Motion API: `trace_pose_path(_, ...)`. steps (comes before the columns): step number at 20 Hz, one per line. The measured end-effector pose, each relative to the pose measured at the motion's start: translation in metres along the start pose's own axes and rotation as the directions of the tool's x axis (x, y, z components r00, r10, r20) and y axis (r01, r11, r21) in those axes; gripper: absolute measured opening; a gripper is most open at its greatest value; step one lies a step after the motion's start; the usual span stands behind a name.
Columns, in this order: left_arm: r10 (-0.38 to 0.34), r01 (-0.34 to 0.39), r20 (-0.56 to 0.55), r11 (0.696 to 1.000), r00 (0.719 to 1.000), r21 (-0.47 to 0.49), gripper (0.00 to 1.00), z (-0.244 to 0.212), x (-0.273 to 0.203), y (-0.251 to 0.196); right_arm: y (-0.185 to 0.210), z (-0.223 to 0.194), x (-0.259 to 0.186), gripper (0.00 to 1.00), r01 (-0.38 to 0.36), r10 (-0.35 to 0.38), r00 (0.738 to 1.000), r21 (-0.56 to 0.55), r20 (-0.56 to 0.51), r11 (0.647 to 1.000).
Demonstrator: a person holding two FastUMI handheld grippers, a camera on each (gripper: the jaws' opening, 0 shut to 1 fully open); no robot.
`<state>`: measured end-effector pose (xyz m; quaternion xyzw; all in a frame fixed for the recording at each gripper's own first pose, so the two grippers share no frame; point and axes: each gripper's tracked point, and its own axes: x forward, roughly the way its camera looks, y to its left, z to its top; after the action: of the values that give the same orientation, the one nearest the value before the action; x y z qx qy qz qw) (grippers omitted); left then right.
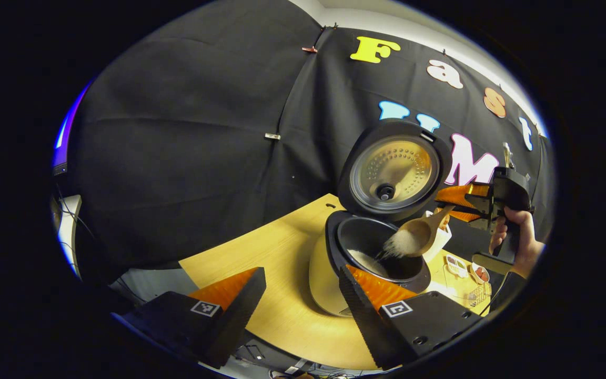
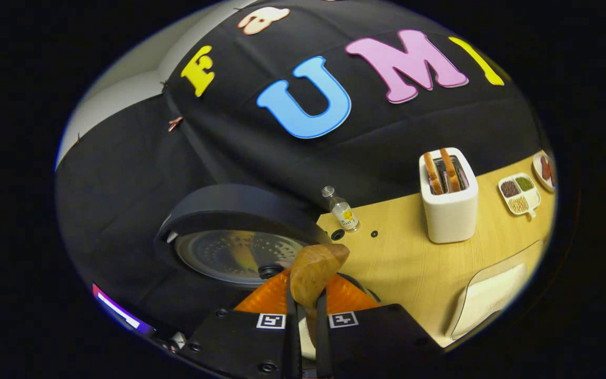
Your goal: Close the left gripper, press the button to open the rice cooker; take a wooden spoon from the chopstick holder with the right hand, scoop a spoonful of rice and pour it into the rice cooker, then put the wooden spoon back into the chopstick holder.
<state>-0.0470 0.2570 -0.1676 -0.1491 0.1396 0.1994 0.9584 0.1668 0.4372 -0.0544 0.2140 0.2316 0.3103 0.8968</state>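
Note:
In the left gripper view the cream rice cooker stands open, its lid raised and some rice lying in the black inner pot. The wooden spoon hangs tilted over the pot, and rice spills from its bowl. The right gripper, held by a hand, is shut on the spoon's handle. My left gripper stands open in front of the cooker, holding nothing. In the right gripper view the right gripper clamps the spoon above the lid.
A white toaster with two toast slices, a small bottle, a divided dish and a plate stand on the wooden table. A clear container sits near its edge. A white holder stands behind the spoon.

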Motion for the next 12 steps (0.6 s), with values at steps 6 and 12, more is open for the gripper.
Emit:
trace_pose_path(6,-0.003,0.003,-0.005,1.000,1.000,0.008,0.95,-0.003,0.001,-0.001,0.032,-0.033,0.005,0.15,-0.107,0.099,0.994,-0.240,-0.049,0.965)
trace_pose_path(12,0.007,-0.007,-0.006,1.000,1.000,0.011,0.96,-0.005,0.000,0.003,0.049,-0.050,-0.004,0.15,-0.174,0.165,0.985,-0.414,-0.059,0.894)
